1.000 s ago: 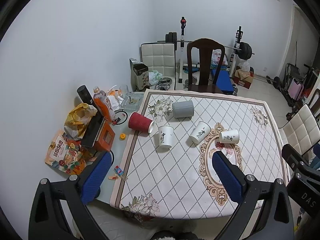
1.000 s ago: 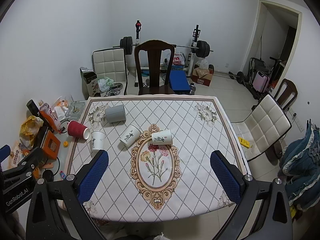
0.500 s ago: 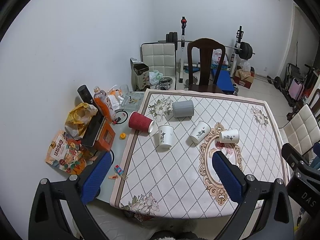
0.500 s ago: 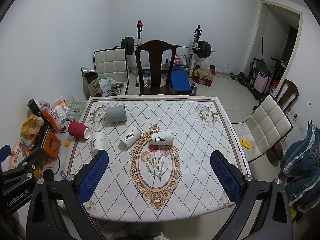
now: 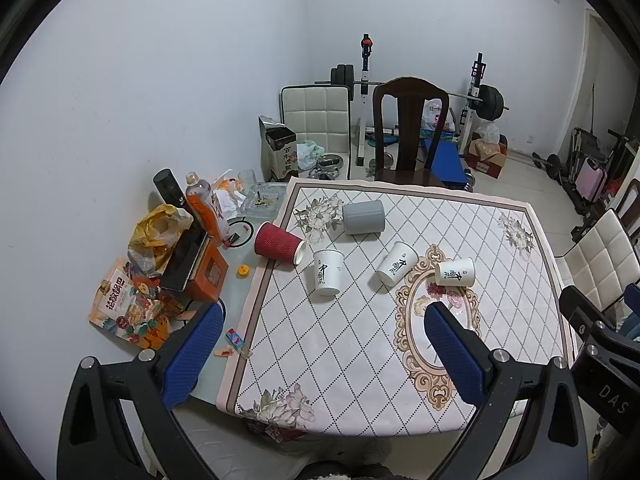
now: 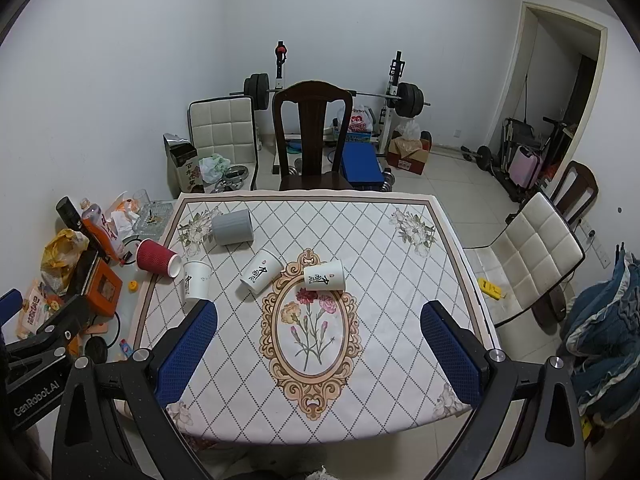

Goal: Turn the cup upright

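White walls close a room with a weight rack and a dark wooden chair behind the table, which carries a cloth with a diamond pattern and an oval flower medallion in its middle. Five cups lie on this cloth, all near the medallion or to its left: a white cup lies on its side touching the top edge of the medallion, a second white cup lies tilted just left of that, a third white cup is further left, a red ribbed cup lies at the cloth's left border, and a grey cup lies behind them toward the chair. None stands upright, so the task seems not yet begun, and I cannot tell which cup is meant. Both tools are held high above the near edge of the table, well apart from every cup. The left tongs are spread wide with nothing between them, and the right tongs are the same. Some risks I see: a paper cup is light and round, so a push from one finger may roll it toward the red cup or off the cloth; a hard squeeze may crush its thin wall; and a grip near the rim may let it slip while turning.
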The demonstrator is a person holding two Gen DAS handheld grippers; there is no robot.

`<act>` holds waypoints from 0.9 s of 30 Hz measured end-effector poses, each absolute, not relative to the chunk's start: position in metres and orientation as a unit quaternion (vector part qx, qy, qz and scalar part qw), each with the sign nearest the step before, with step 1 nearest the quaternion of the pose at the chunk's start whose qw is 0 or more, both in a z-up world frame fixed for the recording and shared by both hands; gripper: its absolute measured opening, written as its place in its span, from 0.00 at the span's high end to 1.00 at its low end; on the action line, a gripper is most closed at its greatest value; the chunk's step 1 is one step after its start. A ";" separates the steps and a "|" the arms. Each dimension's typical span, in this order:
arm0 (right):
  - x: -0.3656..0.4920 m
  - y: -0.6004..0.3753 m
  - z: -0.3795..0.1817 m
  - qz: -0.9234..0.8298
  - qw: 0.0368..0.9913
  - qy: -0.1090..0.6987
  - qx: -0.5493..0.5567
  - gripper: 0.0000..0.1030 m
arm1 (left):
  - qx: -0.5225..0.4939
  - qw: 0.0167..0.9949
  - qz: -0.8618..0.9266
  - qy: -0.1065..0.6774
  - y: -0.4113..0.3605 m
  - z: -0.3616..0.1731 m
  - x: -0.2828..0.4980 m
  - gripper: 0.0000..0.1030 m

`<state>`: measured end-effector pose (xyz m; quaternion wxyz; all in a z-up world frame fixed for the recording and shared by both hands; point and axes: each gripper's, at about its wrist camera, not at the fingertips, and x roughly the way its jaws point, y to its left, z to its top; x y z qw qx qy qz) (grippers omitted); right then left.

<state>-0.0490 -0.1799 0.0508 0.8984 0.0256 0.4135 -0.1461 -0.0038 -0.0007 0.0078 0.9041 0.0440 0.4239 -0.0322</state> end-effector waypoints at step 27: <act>-0.050 -0.183 0.054 -0.145 0.899 0.412 0.025 0.00 | 0.042 0.906 -0.031 0.420 -0.004 0.010 -0.009 0.00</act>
